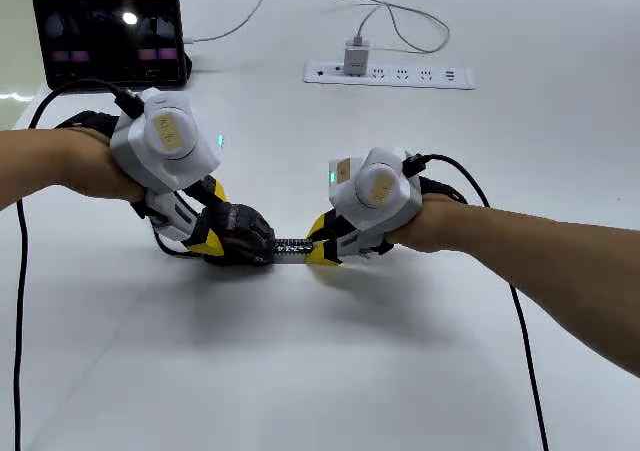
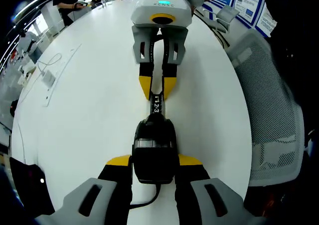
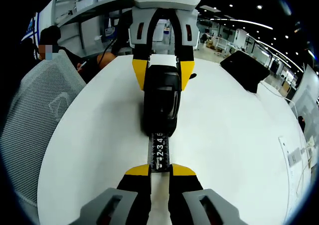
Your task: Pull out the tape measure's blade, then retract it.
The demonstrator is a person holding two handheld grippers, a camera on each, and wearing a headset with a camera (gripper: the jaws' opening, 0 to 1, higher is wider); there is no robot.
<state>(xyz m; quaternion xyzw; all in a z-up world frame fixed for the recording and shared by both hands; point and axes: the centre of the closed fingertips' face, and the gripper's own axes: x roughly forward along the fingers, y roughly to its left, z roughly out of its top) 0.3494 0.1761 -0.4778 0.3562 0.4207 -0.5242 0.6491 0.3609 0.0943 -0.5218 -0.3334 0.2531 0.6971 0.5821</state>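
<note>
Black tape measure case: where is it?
Left of centre in the head view, the black tape measure case rests on the white table, clamped in the left gripper, its blade reaching the right gripper.

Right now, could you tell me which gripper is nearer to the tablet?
Left. The left gripper, clamped on the tape measure case, sits in front of the tablet; the right gripper, pinching the blade, lies farther right.

The tape measure case is showing black; its blade is displaying white numerals on a dark ground. The left gripper and right gripper are presenting white housings, black links and yellow jaw tips. The table is appearing white, the far-left tablet black with pink screen patches
</note>
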